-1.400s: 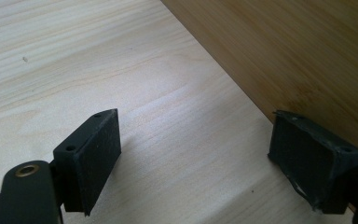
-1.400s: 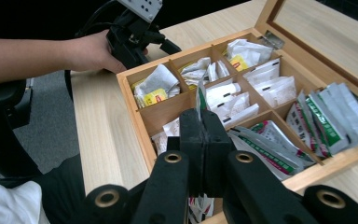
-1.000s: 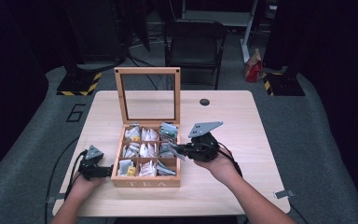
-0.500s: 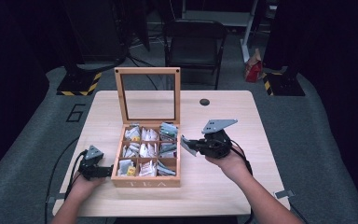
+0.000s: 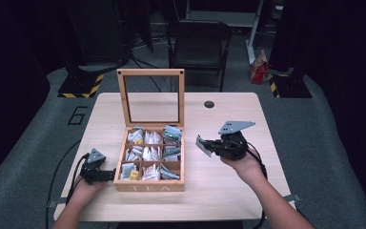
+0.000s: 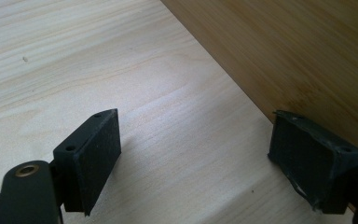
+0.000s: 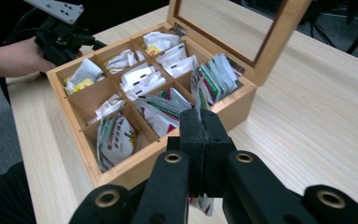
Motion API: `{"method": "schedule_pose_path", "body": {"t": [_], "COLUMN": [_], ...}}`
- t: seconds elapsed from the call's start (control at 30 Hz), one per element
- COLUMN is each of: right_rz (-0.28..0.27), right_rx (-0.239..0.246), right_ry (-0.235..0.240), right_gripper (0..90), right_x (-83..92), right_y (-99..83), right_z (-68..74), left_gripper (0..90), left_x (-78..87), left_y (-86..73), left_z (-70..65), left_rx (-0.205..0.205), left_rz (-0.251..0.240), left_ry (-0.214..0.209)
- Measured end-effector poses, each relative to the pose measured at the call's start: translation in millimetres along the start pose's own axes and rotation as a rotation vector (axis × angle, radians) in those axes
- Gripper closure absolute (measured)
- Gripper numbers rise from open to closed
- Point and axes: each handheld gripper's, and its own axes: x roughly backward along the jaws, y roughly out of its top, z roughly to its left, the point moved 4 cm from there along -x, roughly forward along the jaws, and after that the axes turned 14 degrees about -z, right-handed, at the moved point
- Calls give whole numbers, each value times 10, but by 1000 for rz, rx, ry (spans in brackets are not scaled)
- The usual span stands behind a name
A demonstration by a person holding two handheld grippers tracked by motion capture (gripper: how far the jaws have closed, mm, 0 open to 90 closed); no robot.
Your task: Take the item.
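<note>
One sachet out of the tea box

My right gripper (image 5: 205,144) clamps a tea sachet (image 7: 198,109) above the bench, right of the tea box (image 5: 148,185); my left gripper (image 6: 193,158), jaws apart, rests against its left wall. Many sachets remain inside.

At centre frame in the high view, an open wooden tea box (image 5: 148,185) with nine compartments holds packets; one tea packet (image 5: 202,145) is pinched right of it.
</note>
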Motion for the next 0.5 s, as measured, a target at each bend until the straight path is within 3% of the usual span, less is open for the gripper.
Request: {"method": "schedule_pose_path", "body": {"t": [0.5], "right_rz": [1], "right_rx": [-22], "right_ry": [-78], "right_gripper": [896], "right_x": [158], "right_y": [-115], "right_z": [-238], "left_gripper": [161], "left_x": [0], "left_y": [0], "left_z": [1], "left_rx": [-2], "left_rz": [0], "left_ry": [0]}}
